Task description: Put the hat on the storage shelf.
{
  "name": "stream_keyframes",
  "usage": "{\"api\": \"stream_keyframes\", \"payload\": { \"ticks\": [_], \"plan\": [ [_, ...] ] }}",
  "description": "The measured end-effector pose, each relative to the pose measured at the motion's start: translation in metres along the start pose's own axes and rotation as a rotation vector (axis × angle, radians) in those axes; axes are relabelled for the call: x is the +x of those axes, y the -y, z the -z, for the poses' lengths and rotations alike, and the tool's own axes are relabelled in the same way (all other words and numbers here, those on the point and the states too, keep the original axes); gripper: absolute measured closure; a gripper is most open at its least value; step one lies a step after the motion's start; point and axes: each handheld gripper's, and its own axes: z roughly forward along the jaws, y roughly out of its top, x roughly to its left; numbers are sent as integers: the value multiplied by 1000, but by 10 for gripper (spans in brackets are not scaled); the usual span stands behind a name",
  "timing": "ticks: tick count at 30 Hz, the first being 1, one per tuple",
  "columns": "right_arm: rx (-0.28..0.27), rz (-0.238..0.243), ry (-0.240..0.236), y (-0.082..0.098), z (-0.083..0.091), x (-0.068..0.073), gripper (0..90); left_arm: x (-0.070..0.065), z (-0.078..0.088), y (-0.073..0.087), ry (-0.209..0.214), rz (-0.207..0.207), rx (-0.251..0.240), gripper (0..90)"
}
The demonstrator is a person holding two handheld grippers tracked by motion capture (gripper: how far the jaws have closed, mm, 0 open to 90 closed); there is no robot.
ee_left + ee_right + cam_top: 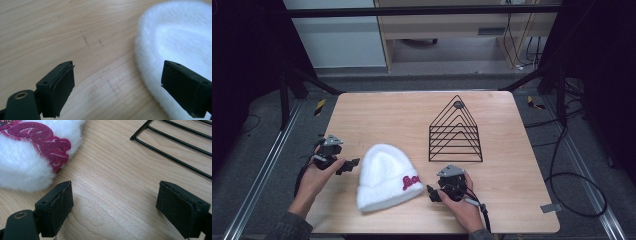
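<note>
The high view looks forward and down from above the near edge onto the whole surface. Each claw view sits low and close over the wood; both share the white hat with it.

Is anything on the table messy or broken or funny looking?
Nothing stands out. The white hat lies flat on the table, the wire rack stands upright behind it, and both tools, left and right, are open beside the hat, touching nothing.
</note>
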Motion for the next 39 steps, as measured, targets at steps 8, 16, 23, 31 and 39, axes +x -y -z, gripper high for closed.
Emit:
{"api": "stream_keyframes", "payload": {
  "ticks": [8, 16, 23, 31, 39],
  "plan": [
    [1, -1, 1, 0, 0, 0, 137, -21, -14, -26, 46, -79, 41, 107],
    [1, -2, 1, 0, 0, 0, 137, -30, -27, -33, 55, -110, 75, 183],
    [0, 2, 0, 0, 0, 0, 137, -32, -40, -38, 71, -95, 86, 299],
    [-1, 2, 0, 0, 0, 0, 137, -29, -55, -39, 64, -93, 130, 395],
    [0, 0, 0, 0, 0, 0, 137, -33, -64, -38, 59, -103, 147, 434]
  ]
}}
